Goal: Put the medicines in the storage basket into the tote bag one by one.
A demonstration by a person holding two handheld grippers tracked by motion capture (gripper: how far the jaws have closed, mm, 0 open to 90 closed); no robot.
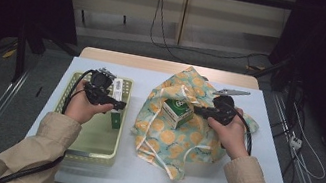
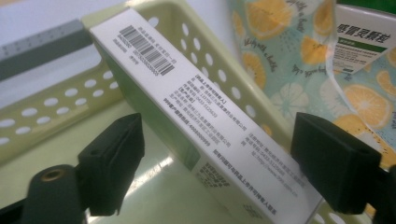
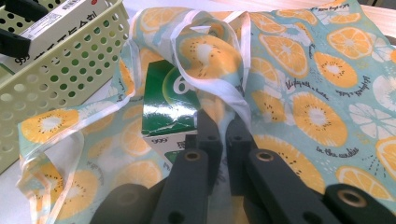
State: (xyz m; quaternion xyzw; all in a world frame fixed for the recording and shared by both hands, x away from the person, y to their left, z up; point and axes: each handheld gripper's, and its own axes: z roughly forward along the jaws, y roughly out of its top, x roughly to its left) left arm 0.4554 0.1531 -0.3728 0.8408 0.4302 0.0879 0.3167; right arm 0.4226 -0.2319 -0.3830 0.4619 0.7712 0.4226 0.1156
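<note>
1. Working from the near edge of the table in the high view, the person's two sleeved forearms come up from the bottom, each hand carrying a gripper over a pale blue table (image 1: 150, 180).

2. The left gripper (image 1: 115, 105) hangs over the pale green perforated basket (image 1: 89, 152) at the left. In the left gripper view its jaws stand apart on either side of a long white box (image 2: 205, 140), and the pads do not press on it, so I read the gripper as released, with the box between the jaws but not gripped.

3. That white box is slim, with a barcode and small black print on its face, and it leans tilted against the basket's inner wall. A small dark green item (image 1: 116, 122) lies on the basket floor just beside it.

4. The right gripper (image 1: 199, 111) is clenched; in the right gripper view its jaws meet on a fold of the orange-print cloth bag (image 3: 303, 93), pinching the fabric near the white handle strap and holding the mouth open.

5. Inside that bag sits a green-and-white carton (image 1: 177, 112), upright and slightly tilted, its glossy green face creased.

6. Judging progress: one carton is already in the bag, and the white box is still in the basket, not yet grasped. Left to do, as I judge it, are closing on it, lifting it and carrying it across into the open bag.
</note>
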